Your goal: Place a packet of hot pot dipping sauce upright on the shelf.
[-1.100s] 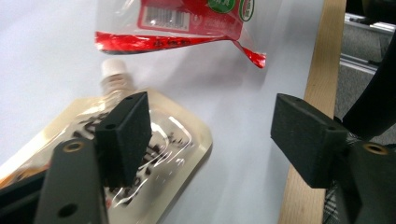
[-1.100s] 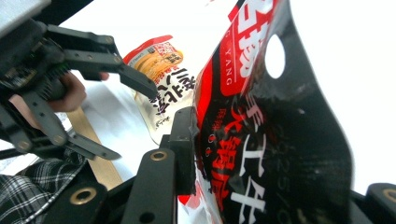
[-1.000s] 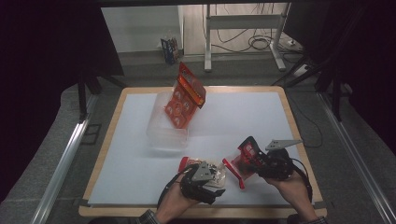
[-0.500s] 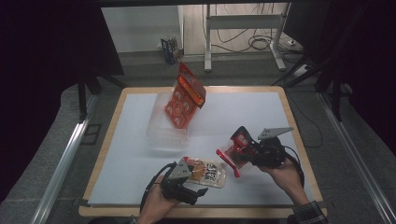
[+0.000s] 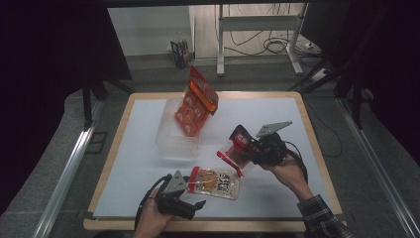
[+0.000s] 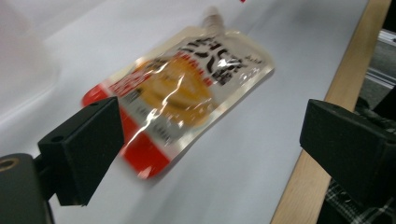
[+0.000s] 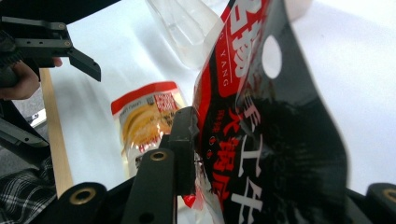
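Holding black-red packet [image 7: 261,140] pinched in right gripper [image 5: 243,148], lifted off table [image 5: 277,198] at right-centre, jaw pressing its left face in right gripper view. Left gripper [image 5: 190,201] sitting at near edge, its jaws having just been opening, now spread wide with nothing clamped. Pouch [image 6: 182,98] lying flat on white top just beyond left jaws, near centre. I'm seeing clear tub [image 5: 178,136] farther back with orange bag [image 5: 195,101] leaning inside it.
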`<state>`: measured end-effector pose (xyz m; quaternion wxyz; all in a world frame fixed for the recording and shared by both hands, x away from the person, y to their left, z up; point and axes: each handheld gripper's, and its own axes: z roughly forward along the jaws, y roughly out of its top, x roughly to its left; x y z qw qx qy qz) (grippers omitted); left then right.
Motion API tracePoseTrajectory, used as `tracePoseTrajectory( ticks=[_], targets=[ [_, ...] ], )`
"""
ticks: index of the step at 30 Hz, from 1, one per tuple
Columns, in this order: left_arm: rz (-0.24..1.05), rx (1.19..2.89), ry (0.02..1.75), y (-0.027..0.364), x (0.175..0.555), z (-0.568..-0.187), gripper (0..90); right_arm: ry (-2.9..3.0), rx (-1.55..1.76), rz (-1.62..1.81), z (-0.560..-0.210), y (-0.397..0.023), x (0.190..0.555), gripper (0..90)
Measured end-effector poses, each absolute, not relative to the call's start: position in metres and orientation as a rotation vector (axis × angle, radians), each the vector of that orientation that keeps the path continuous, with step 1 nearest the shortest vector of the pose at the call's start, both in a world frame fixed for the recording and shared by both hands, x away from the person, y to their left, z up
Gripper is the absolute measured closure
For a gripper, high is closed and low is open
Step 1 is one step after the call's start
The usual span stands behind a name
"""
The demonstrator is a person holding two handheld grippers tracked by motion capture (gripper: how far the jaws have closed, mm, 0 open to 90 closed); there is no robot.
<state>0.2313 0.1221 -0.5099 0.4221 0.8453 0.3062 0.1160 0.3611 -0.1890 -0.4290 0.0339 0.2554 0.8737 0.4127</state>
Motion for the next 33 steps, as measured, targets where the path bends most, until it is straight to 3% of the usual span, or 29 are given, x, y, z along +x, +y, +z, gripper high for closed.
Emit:
tracePoseTrajectory(
  ticks=[12,33],
  targets=[
    [0.37,2.142,0.808,0.139,0.225,-0.518,2.2,2.747,0.694,1.238,-0.42,-0.15,0.384,68.3],
    [0.364,2.123,0.828,0.147,0.222,-0.52,1.9,2.844,0.541,1.079,-0.418,-0.085,0.409,68.3]
  ],
)
